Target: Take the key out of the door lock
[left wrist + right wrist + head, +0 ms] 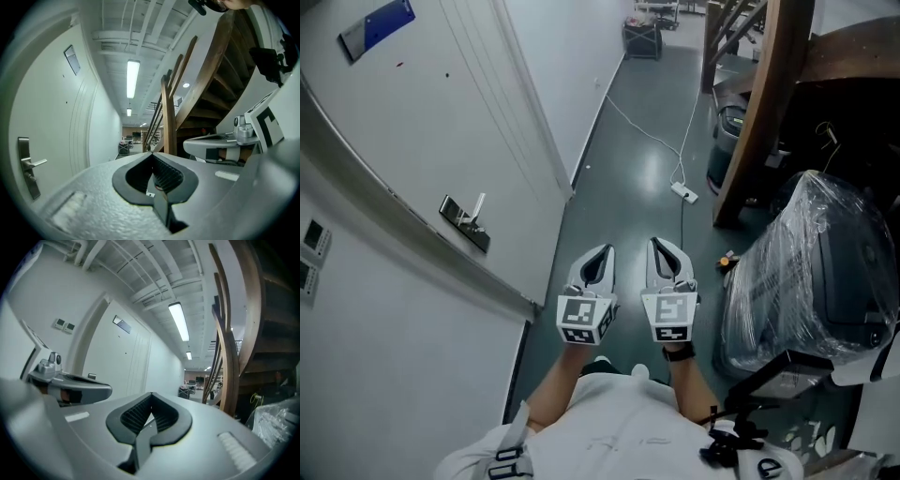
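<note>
Left gripper (602, 251), right gripper (661, 244) side by side, level, pointing forward; fingers (165, 175) pressed together, empty.

1. Key: can't be made out in any view. The door lock (465, 225) is too small in the head view.
2. Left gripper view: the door lock sits at the warped left rim. There is a small nub under the handle (36, 163); can't tell if it is the key.
3. Right gripper view: the left claw (107, 390) covers the door lock; only a plate corner shows above it.
4. Blue sign (377, 25) on the door: print unreadable.
5. Wall switches (309, 251): cut by the left edge.
6. Plastic-wrapped bulk (806, 272): contents blurred by the wrap.
7. Small orange thing (727, 262) on the floor: too small to identify.
</note>
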Motion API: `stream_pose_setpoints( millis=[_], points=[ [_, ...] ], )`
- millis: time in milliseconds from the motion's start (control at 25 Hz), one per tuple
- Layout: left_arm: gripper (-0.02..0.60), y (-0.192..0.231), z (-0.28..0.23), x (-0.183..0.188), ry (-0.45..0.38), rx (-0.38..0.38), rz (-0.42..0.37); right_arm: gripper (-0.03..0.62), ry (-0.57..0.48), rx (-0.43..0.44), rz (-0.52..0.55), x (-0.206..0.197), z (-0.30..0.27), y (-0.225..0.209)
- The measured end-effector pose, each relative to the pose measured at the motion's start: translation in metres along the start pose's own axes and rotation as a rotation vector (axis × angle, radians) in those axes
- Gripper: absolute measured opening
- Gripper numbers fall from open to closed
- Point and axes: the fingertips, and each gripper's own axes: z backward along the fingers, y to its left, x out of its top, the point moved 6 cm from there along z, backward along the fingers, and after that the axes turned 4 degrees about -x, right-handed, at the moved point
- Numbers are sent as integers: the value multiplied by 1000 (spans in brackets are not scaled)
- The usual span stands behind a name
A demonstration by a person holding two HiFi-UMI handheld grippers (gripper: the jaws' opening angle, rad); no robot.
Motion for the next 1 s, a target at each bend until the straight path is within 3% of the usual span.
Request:
stream_pose_setpoints(
  millis=[200,400,520,640,920,1000],
  points=[
    [0,19,-6,-6,-27,37,-5,-6,23,56,-156,-11,-25,11],
    [-2,30,-30,-24,24,-8,-52,-6,77,81,-171,-30,-52,14],
    [-2,48,-60,-37,39,10,-7,-5,105,86,-164,-38,-77,7],
    [0,76,-97,-46,24,49,44,-5,142,152,-142,-45,-118,2],
    [0,175,-154,-22,-111,117,51,-5,11,240,-154,-13,-236,10],
    [0,205,-161,-17,-132,151,38,-5,-14,310,-136,-7,-265,25]
  ],
)
